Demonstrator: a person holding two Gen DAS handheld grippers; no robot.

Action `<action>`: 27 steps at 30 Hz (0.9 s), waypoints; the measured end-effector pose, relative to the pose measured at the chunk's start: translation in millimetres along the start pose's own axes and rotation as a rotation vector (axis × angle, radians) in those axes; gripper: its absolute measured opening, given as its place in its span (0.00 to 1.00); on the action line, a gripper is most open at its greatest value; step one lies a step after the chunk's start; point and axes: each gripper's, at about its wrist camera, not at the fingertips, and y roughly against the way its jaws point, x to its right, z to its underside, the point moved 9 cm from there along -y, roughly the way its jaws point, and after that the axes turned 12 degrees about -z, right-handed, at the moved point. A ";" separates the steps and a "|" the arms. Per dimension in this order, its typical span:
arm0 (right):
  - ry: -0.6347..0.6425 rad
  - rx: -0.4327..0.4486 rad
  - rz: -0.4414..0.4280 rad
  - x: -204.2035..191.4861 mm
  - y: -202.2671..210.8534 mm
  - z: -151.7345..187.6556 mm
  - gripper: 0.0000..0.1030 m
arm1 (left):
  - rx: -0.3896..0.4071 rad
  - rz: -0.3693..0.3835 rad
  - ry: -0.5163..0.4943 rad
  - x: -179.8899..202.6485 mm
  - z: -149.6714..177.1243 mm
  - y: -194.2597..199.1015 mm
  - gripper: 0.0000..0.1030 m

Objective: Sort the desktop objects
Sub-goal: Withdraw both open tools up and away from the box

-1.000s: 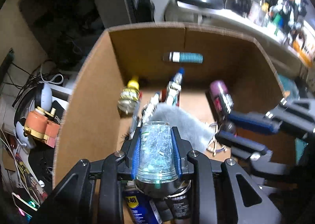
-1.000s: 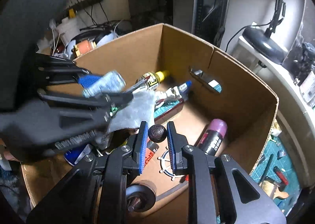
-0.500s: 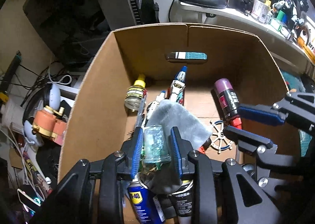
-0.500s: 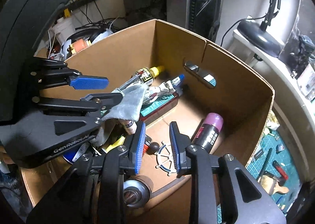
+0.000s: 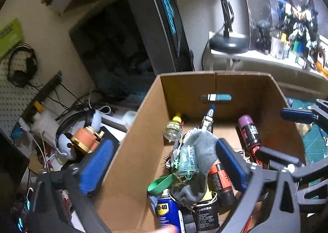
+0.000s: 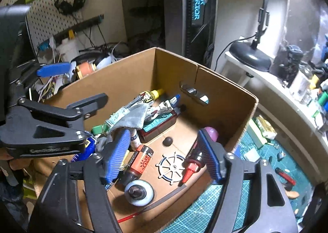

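Cluttered cardboard box (image 6: 127, 77) (glitter bottle (image 5: 187, 160) atop grey cloth (image 5: 205, 151)), left gripper (image 5: 164, 163) and right gripper (image 6: 164, 155) both wide apart, empty.

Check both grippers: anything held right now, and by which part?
Nothing held. Left gripper is open, jaws spread wide; the glitter bottle lies loose on the grey cloth in the cardboard box. Right gripper is open too, above the dark ball.

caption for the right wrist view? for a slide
Right gripper, jaws open, above a cardboard box holding a ship's-wheel ornament, dark ball and spray cans.
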 end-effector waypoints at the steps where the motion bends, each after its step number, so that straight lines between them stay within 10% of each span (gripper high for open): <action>1: -0.003 0.016 0.003 -0.2 5.3 -0.2 0.86 | 0.012 0.007 0.016 -2.6 -0.3 5.2 1.00; 14: -0.013 0.223 0.016 -23.0 85.1 23.8 0.99 | 0.081 0.056 0.081 -10.3 20.7 66.1 1.00; 27: -0.049 0.379 0.264 -29.1 142.6 44.1 1.00 | 0.189 0.027 0.168 -34.6 58.9 106.3 1.00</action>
